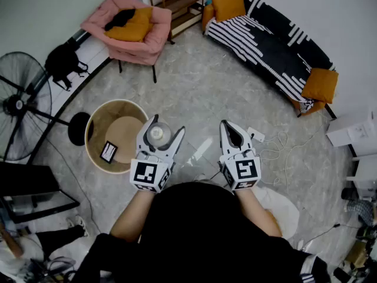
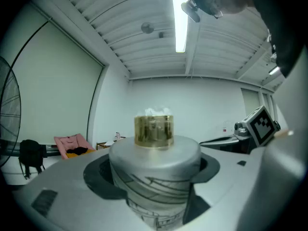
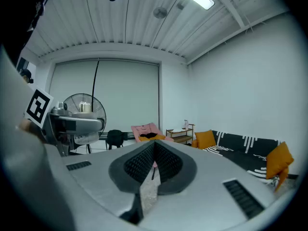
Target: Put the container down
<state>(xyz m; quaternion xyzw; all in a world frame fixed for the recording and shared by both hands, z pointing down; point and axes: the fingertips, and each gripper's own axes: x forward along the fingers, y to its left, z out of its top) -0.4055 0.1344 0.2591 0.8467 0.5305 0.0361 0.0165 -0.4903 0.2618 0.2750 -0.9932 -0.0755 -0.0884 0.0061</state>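
Held a grey container (image 2: 155, 163) tight in the left claw (image 1: 166, 128), with one jaw on each side of its round body and the jaws spread wide. Had a shiny gold top (image 2: 154, 130) standing up on the container. Carried it upright, up in the air, close in front of the person (image 1: 200, 229). Held the right claw (image 1: 230, 130) just beside the left one, not touching it, with its jaws pressed together and nothing in them. Looked down past both claws onto a pale stone floor (image 1: 200, 93). Showed a round tan basket (image 1: 94, 122) on the floor, just to the left of the container in the head view, with a small black card (image 1: 109, 151) lying inside. Showed a white cable (image 1: 277, 149) curled on the floor to the right. Farther off, had a big black fan (image 1: 20, 102) at the left, a black bag (image 1: 62, 61) behind it, and a pink chair (image 1: 147, 46) with a yellow cushion (image 1: 132, 27) on it. Had a wooden shelf (image 1: 179, 2) by the far wall and a black and white sofa (image 1: 265, 46) with orange cushions (image 1: 228, 5) at its ends.
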